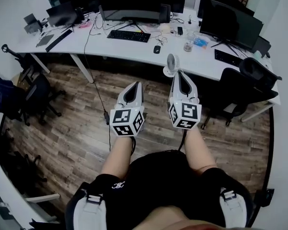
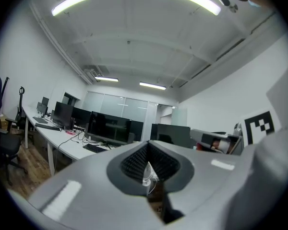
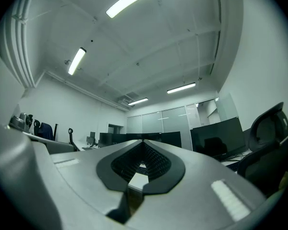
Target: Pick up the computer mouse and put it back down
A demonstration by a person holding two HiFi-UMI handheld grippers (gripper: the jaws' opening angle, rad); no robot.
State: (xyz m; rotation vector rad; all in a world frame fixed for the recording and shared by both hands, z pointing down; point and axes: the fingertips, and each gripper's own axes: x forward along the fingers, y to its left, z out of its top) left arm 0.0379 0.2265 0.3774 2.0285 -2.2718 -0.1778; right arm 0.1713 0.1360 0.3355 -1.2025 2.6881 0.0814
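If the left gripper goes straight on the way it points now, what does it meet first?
Likely the fan on the desk's near edge: it shows in line with the left gripper's shut jaws. Depth is unclear.

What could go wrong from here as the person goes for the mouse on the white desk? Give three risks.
Both the left gripper and right gripper are shut; unless opened, they would likely shove the mouse rather than grip it. The small fan at the edge of the desk stands between the grippers and the mouse and could be knocked off. The glass near the mouse could be tipped.
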